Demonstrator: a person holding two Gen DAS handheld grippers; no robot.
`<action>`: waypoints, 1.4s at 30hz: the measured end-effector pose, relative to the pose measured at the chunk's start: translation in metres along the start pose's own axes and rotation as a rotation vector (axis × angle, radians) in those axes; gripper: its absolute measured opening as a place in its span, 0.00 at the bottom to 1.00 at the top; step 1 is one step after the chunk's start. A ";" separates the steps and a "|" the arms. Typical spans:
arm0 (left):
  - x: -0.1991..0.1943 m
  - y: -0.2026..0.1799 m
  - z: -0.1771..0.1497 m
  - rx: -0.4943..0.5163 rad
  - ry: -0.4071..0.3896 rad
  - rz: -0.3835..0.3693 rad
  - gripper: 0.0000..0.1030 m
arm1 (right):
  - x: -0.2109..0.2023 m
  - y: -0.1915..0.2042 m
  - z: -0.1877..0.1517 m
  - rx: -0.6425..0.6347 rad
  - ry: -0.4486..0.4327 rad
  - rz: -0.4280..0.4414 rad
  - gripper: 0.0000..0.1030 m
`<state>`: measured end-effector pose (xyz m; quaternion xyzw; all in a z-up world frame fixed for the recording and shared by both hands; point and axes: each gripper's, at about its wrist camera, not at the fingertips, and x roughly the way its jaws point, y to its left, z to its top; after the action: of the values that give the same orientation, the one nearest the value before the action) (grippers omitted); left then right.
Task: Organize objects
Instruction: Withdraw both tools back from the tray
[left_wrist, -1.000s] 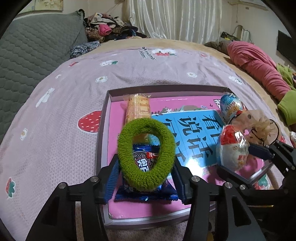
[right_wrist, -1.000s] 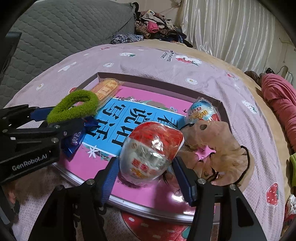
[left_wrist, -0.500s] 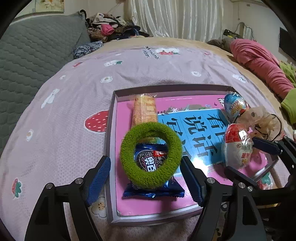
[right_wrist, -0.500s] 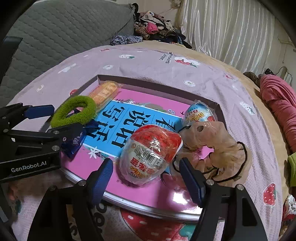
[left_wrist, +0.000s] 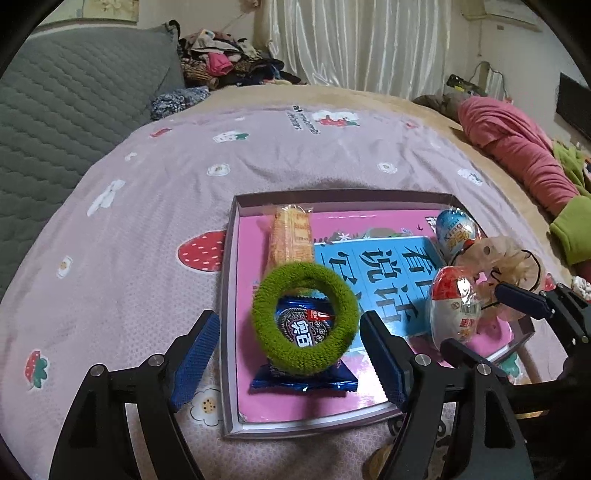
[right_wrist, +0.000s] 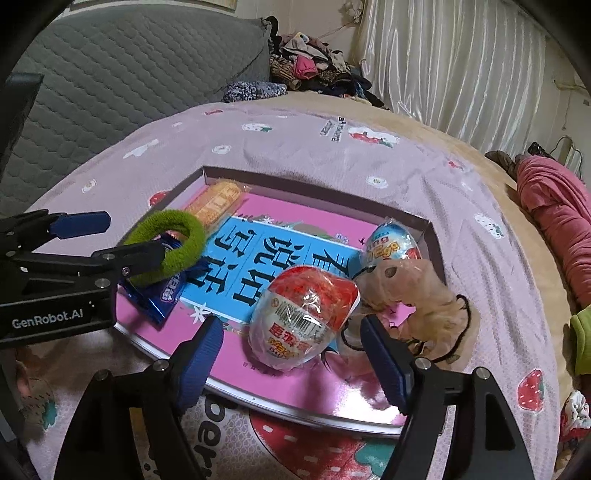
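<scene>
In the shallow pink tray (left_wrist: 227, 295) on the bed, items sit grouped, prob. by kind: snacks at 9 o'clock, eggs + scrunchie at 3. Left gripper (left_wrist: 288, 354) wide, straddling the green hair ring (left_wrist: 306, 320), which lies on the blue cookie pack (left_wrist: 304, 382), pads clear. Right gripper (right_wrist: 291, 363) jaws opening around the red egg (right_wrist: 303, 320), no contact. Count: 2 eggs incl. blue egg (right_wrist: 391, 243), 1 wafer pack (left_wrist: 290, 236), 1 cookie pack, 1 ring, 1 beige scrunchie (right_wrist: 413, 295).
</scene>
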<state>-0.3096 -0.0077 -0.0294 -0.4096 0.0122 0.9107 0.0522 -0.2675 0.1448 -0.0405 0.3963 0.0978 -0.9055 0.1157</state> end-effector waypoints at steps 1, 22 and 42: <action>-0.001 0.000 0.000 0.001 -0.004 0.004 0.77 | -0.001 0.001 0.000 0.000 -0.003 -0.002 0.74; -0.048 0.000 -0.005 -0.022 -0.101 0.058 0.78 | -0.047 -0.004 0.000 0.055 -0.084 -0.020 0.90; -0.139 0.001 -0.017 -0.075 -0.121 0.043 0.78 | -0.145 -0.013 0.000 0.083 -0.136 -0.066 0.96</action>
<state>-0.2055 -0.0218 0.0637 -0.3552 -0.0164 0.9345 0.0177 -0.1751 0.1764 0.0678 0.3349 0.0652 -0.9369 0.0758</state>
